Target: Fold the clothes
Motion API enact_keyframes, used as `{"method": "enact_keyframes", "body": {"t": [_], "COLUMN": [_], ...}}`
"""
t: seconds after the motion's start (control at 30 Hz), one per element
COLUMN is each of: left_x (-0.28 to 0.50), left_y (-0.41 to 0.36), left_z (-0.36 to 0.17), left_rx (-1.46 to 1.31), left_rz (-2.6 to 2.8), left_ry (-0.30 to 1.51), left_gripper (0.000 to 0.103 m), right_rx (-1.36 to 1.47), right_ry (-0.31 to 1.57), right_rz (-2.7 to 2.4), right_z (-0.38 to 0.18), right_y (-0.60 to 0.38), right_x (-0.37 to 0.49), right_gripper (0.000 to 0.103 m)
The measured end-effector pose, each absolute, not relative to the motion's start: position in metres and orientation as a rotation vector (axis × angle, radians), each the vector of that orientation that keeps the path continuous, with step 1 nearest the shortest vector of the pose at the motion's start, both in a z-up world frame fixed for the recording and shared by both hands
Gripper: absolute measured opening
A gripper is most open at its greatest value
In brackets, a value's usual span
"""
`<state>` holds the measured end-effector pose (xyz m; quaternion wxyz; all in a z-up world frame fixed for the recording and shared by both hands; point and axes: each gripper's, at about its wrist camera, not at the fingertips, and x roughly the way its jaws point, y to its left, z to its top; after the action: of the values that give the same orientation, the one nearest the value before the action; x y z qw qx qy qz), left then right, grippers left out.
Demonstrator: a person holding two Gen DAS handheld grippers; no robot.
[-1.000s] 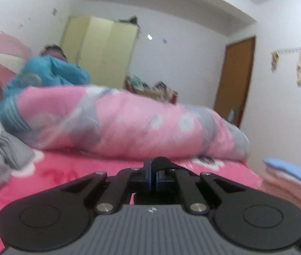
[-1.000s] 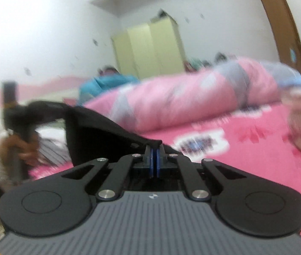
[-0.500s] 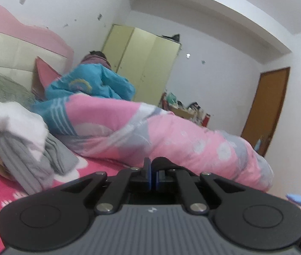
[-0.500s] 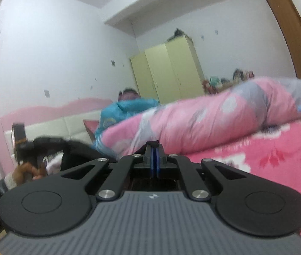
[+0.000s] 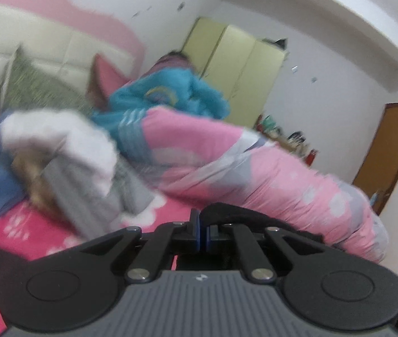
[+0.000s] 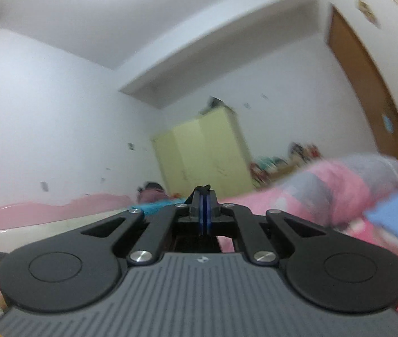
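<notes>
Left wrist view gives me the bed [image 5: 30,236] first, with its pink flowered sheet, and that is my landing place. Much of it is taken, so a badly aimed lay-down could drape cloth over something else. The rolled pink quilt [image 5: 255,168] lies across the far side. A person in a blue top [image 5: 171,95] sits behind it, well apart from my tools, but I judge a wide swing should stay short of them.

The heap of unfolded clothes [image 5: 67,151], white and grey, sits near my left side. A trailing hem could catch it and drag pieces along. On the right wrist view a folded blue stack [image 6: 395,219] is near on the right, and brushing it would undo finished work.

The black garment [image 5: 255,219] is the piece in hand. It runs off rightward from the left claw [image 5: 200,219], whose jaws are pinched together on its edge. The right claw [image 6: 205,196] is likewise clamped tight, aimed up at the wall, with only a scrap of the black cloth [image 6: 202,188] poking past the tips.

That thin bite is my main worry, as a tug could pull the corner free. Both views are blurred and I cannot see the hanging part, so I cannot tell whether it hangs flat or twisted.
</notes>
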<state>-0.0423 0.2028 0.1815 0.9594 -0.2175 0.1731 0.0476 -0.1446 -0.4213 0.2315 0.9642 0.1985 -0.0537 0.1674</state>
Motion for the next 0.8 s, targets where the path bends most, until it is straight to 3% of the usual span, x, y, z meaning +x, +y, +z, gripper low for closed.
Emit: {"method": "enact_keyframes", "body": {"t": [0.2, 0.27, 0.33, 0.57, 0.67, 0.8], "left_x": [-0.034, -0.036, -0.044, -0.084, -0.095, -0.106], "left_y": [0.22, 0.222, 0.227, 0.25, 0.252, 0.251], "left_z": [0.104, 0.086, 0.076, 0.077, 0.079, 0.083], "left_rx": [-0.438, -0.431, -0.422, -0.407, -0.414, -0.435], "left_rz": [0.101, 0.101, 0.111, 0.152, 0.14, 0.095], "left_ry": [0.599, 0.668, 0.697, 0.661, 0.636, 0.571], "left_gripper": [0.006, 0.011, 0.022, 0.033, 0.042, 0.064], "right_rx": [0.491, 0.475, 0.491, 0.465, 0.423, 0.343], "right_ry": [0.261, 0.393, 0.476, 0.532, 0.525, 0.494], "right_rz": [0.145, 0.096, 0.081, 0.007, -0.055, -0.004], "right_z": [0.109, 0.075, 0.054, 0.05, 0.061, 0.088], "right_y": [-0.442, -0.442, -0.441, -0.459, -0.469, -0.46], "right_x": [-0.145, -0.139, -0.14, -0.168, -0.169, -0.149], "right_gripper": [0.0, 0.001, 0.001, 0.004, 0.005, 0.006]}}
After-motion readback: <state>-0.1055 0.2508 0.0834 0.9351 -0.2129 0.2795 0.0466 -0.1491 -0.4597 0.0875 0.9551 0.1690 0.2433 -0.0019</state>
